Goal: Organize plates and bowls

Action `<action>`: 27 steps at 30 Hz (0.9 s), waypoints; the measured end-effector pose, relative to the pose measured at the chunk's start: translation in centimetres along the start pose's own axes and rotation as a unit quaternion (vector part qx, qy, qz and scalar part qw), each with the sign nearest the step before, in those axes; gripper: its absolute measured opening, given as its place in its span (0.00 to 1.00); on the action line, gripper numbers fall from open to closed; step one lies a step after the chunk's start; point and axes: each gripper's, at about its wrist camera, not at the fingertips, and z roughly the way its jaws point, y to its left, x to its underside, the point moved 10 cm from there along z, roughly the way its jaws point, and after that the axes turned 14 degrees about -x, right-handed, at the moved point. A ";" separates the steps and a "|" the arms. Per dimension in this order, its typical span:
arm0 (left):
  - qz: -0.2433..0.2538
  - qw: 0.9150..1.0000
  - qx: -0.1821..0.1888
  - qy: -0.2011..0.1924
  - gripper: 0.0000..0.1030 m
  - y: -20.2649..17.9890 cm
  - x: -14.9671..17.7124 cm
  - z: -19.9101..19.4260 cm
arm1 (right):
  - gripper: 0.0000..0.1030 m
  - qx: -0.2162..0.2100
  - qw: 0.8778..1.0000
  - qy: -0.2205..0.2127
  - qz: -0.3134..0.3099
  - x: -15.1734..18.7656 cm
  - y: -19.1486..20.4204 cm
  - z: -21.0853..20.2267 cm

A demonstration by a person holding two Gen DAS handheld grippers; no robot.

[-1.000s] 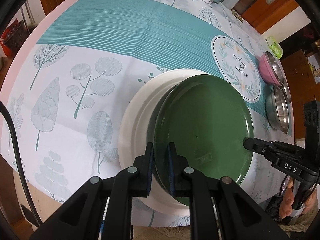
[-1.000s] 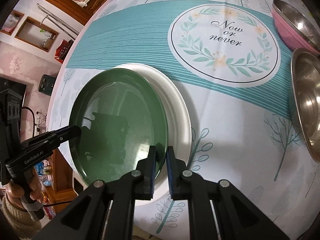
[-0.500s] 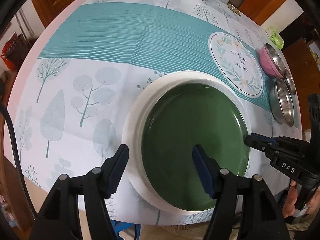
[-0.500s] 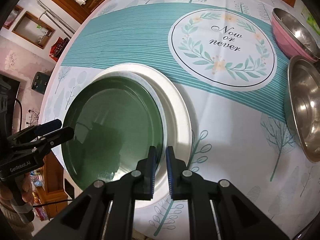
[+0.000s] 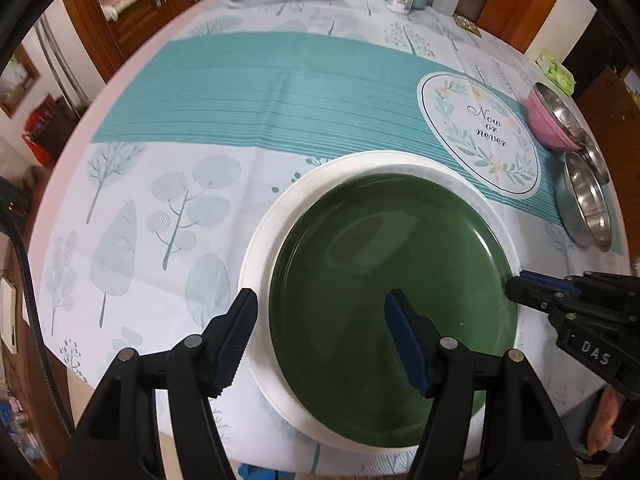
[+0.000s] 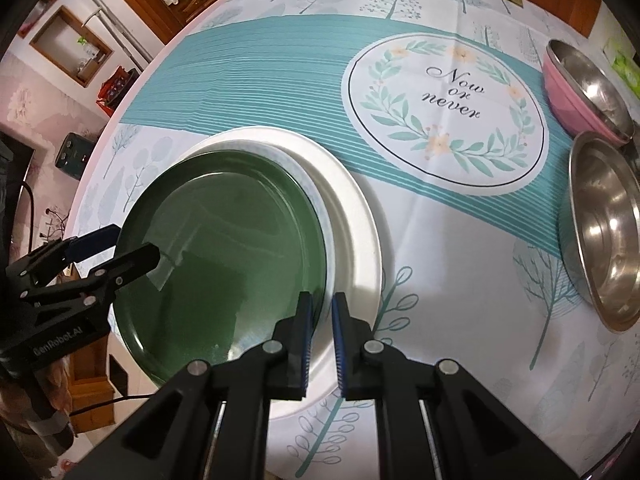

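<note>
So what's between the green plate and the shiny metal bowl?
In the right wrist view, the white plate's rim pokes out past the green plate, then only tablecloth up to the metal bowl.

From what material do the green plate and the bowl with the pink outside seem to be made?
Green plate: probably glazed ceramic, possibly glass; its glossy surface mirrors the hand-held gripper.
Pink bowl: the inside looks like brushed stainless steel, grey with soft reflections; the pink shell is perhaps plastic or paint.

Even, soft indoor lighting; strong fisheye curvature with dark vignetted corners. The glossy dark-green round plate carries pale reflections and gripper shadows. Frame-edge background is slightly soft; centre remains sharp.
</note>
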 end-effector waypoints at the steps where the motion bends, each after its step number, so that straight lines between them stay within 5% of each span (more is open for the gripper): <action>1: 0.005 1.000 -0.006 -0.005 0.63 -0.1 0.1 0.1 | 0.09 0.000 1.000 -0.001 0.000 0.0 0.0 -0.1; 14: 0.004 0.999 -0.019 -0.047 0.65 0.0 -1.5 -2.1 | 0.10 -0.036 0.999 -0.023 -0.013 0.0 1.0 -3.2; 27: 0.056 0.988 0.070 -0.125 0.76 -8.1 -7.5 -11.5 | 0.16 -0.008 0.993 -0.117 0.023 0.6 -3.1 -12.9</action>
